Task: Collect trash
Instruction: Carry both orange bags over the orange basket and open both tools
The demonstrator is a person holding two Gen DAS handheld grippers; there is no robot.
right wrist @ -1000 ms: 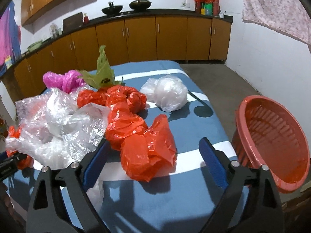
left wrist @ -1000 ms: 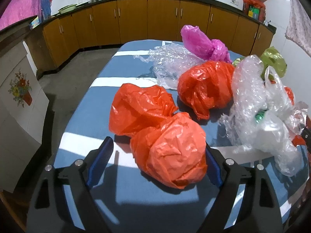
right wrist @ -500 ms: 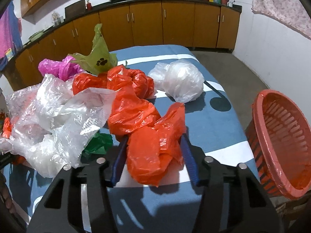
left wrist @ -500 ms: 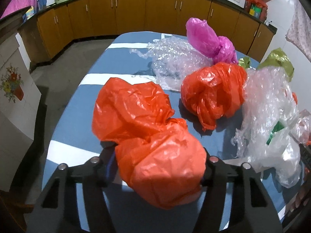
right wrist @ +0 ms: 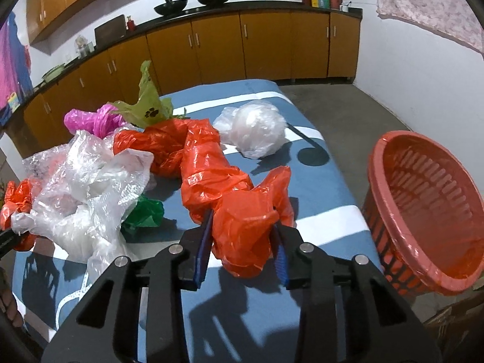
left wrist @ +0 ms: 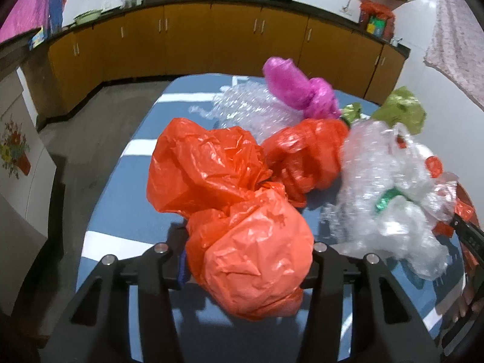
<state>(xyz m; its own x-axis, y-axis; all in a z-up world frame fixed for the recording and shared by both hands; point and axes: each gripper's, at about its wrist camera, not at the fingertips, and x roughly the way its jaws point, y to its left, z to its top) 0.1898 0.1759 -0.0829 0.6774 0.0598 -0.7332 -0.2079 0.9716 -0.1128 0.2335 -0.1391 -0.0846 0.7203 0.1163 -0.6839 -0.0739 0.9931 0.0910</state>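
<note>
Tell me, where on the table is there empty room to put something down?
Bare blue striped tablecloth shows along the edge beside the red slatted plastic basket, between the white crumpled plastic ball and the long orange plastic bag. The other side is crowded with the clear crinkly plastic heap.

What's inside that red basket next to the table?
The red basket looks empty: only its slotted wall and bare bottom show. The near rim hides a small strip inside, so that part cannot be checked.
</note>
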